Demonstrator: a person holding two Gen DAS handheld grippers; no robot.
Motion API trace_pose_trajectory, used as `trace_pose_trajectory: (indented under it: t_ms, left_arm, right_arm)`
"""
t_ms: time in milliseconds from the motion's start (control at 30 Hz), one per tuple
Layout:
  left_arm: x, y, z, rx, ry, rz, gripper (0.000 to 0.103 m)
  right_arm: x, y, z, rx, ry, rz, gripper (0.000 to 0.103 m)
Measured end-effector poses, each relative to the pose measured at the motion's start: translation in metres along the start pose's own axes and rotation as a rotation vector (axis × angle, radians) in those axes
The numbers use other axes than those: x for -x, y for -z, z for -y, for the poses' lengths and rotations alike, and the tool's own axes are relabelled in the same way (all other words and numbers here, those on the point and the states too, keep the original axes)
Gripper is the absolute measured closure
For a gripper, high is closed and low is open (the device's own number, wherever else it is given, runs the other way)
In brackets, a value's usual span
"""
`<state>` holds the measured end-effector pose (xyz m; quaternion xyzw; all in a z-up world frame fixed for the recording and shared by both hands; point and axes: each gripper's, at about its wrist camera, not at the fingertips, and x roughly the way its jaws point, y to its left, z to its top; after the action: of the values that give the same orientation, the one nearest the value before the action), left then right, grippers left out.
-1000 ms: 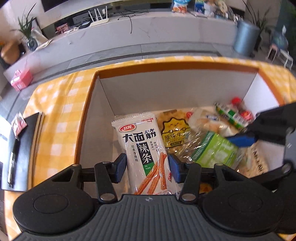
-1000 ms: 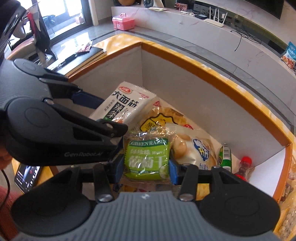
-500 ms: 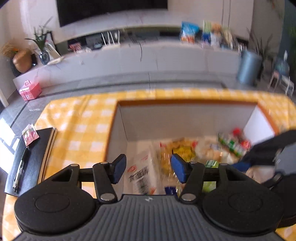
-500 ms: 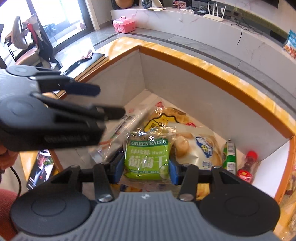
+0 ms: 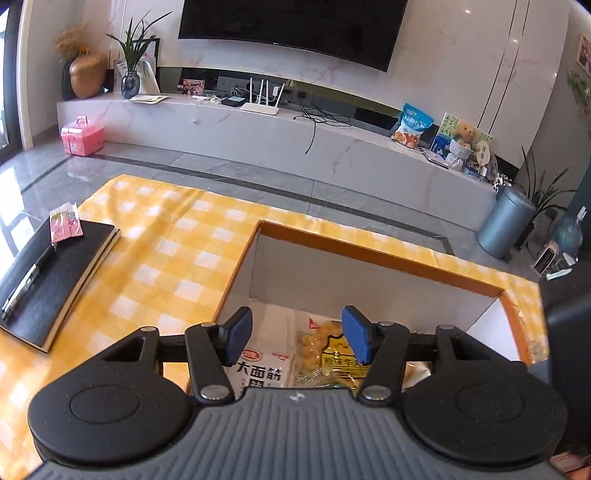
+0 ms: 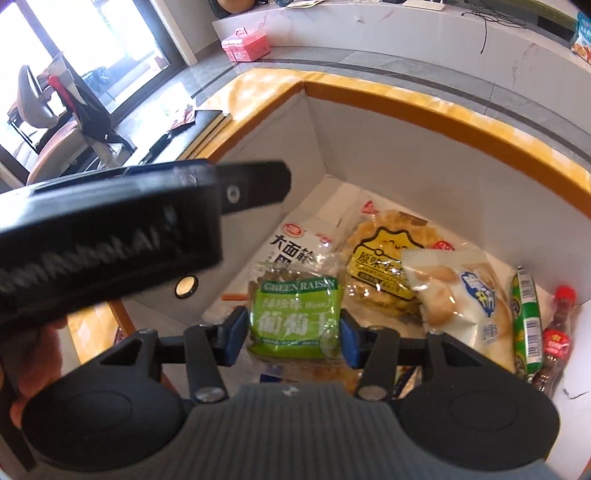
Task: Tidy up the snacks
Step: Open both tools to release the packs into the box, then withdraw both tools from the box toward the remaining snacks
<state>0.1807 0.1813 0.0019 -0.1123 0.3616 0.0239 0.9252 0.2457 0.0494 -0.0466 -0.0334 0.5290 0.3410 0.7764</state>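
At lower centre of the right wrist view, the green raisin packet (image 6: 295, 317) sits between the opening right tool (image 6: 293, 334) jaws, inside the box (image 6: 369, 147). The left tool (image 5: 296, 339) stands apart, empty, above the box.

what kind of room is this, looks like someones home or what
Most likely a home living room: a big television hangs on the wall above a long marble media bench with a router and potted plants, and the box of snacks sits on a yellow checked tablecloth.

Bright daylight floods from the window (image 6: 92, 48) at upper left, glaring off the floor (image 6: 155, 107); fisheye edges bend, and the left gripper (image 6: 255, 184) at left is motion-blurred.
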Motion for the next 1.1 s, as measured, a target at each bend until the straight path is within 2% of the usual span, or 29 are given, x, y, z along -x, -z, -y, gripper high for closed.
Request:
trace_pose_trajectory:
  t_ms: [200,367,533,667,800,900,1100]
  left_arm:
    - [0.009,0.007,0.014,-0.017,-0.018,0.009,0.037]
    - [0.023,0.012,0.026,-0.026,-0.004,0.077,0.037]
    - [0.040,0.019,0.045,-0.020,0.061,0.152,0.037]
    - [0.050,0.030,0.076,-0.058,0.121,0.201,0.036]
    - [0.048,0.042,0.109,-0.112,0.170,0.186,0.036]
    - [0.043,0.052,0.132,-0.137,0.214,0.153,0.036]
    - [0.029,0.065,0.180,-0.220,0.304,0.073,0.036]
  right_arm:
    - [0.010,0.003,-0.006,0.042,0.070,0.047,0.052]
    - [0.037,0.014,-0.006,0.110,0.210,0.129,0.052]
    - [0.084,0.040,0.009,0.103,0.302,0.253,0.052]
    - [0.126,0.069,0.035,0.035,0.337,0.365,0.052]
    - [0.165,0.098,0.058,-0.051,0.381,0.439,0.050]
    - [0.189,0.119,0.073,-0.083,0.434,0.474,0.045]
    - [0.213,0.155,0.108,-0.172,0.518,0.513,0.045]
